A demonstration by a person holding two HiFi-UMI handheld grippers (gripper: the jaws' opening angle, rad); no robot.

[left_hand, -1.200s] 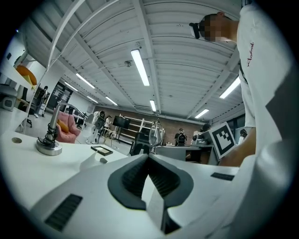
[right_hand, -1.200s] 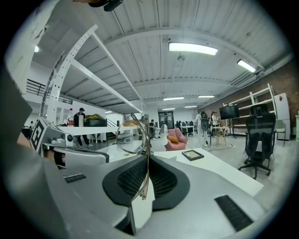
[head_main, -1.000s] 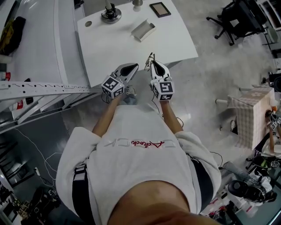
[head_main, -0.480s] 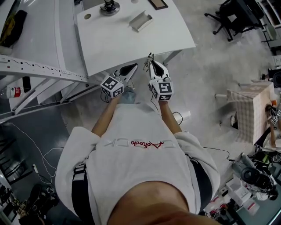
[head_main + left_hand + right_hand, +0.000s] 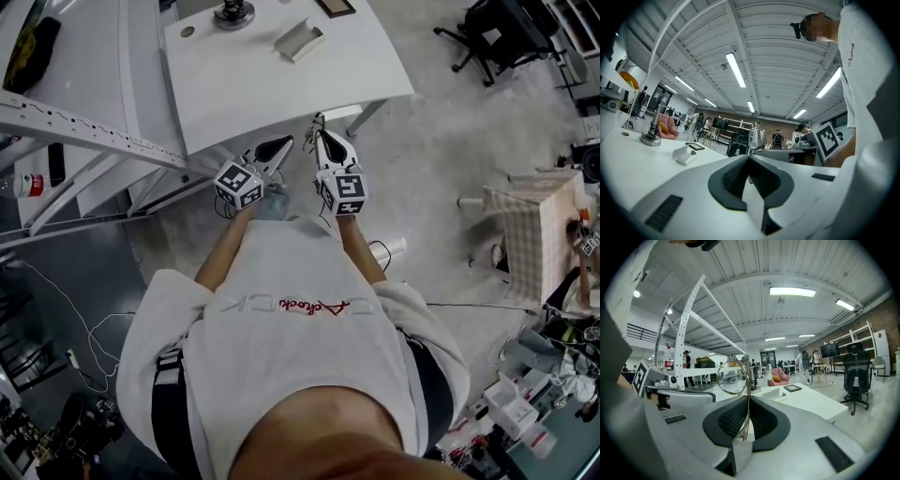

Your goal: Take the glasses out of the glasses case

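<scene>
Table (image 5: 262, 89) near edge just beside both tips; open floor (image 5: 441, 159) to right. Right gripper (image 5: 747, 397) pinches glasses (image 5: 732, 377) (one pair, lens upright). Left gripper (image 5: 749, 158) jaws together, empty. One glasses case (image 5: 300, 41) far on table, well apart.

Big open lab/workshop hall, industrial bldg. Evidence: white ribbed metal ceiling (image 5: 768, 42) w/ long tube lights (image 5: 792, 291); bare grey concrete floor (image 5: 441, 150). White rectangular worktable (image 5: 281, 84) top centre of head view, white perforated metal frame rail (image 5: 75, 131) upper left, black wheeled office chair (image 5: 497, 37) upper right. Cluttered bench of gear + plastic boxes (image 5: 525, 403) lower right. Brown brick wall (image 5: 881, 315) at right of right gripper view, w/ metal shelving rack (image 5: 855, 341) + dark monitor (image 5: 829, 350). Several ppl (image 5: 778, 138) at desks in bkgd.
</scene>
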